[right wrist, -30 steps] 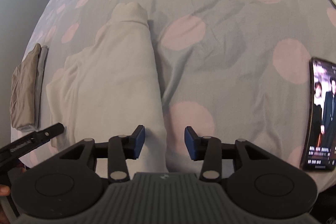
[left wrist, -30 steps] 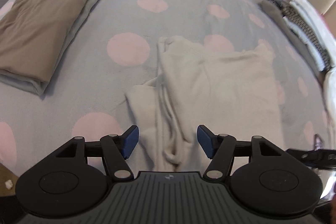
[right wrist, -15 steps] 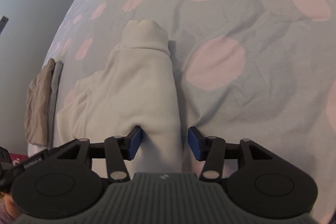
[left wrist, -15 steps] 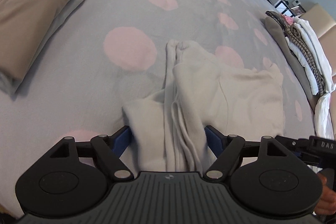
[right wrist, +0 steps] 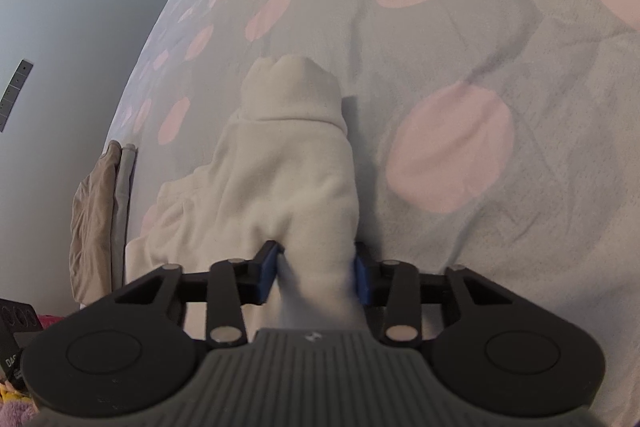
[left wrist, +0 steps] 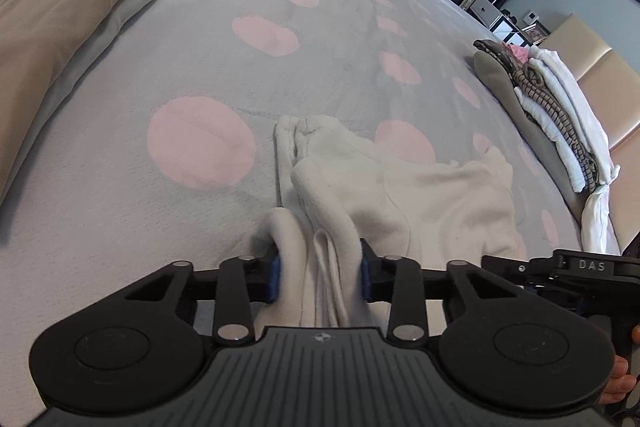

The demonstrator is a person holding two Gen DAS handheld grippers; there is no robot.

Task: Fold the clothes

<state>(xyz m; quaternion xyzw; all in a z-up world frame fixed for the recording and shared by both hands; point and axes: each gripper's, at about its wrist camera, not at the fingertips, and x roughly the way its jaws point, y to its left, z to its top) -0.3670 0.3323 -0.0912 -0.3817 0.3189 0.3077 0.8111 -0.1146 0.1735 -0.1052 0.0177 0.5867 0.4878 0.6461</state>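
Garment (left wrist: 400,195), cream, partly folded on bed (left wrist: 200,75). My left gripper (left wrist: 319,277) and right gripper (right wrist: 316,273) each pinch its near edge. Next fold, I judge, needs both lifted evenly.

Soft daylight fills both pictures, with no hard glare. In the left wrist view the bedspread (left wrist: 208,75) looks bright and sharp. The right wrist view is dimmer and a bit hazy, and the cream garment (right wrist: 296,179) looks blurry. Both pictures bend round at the edges, with dark corners. Shadows are faint and soft.
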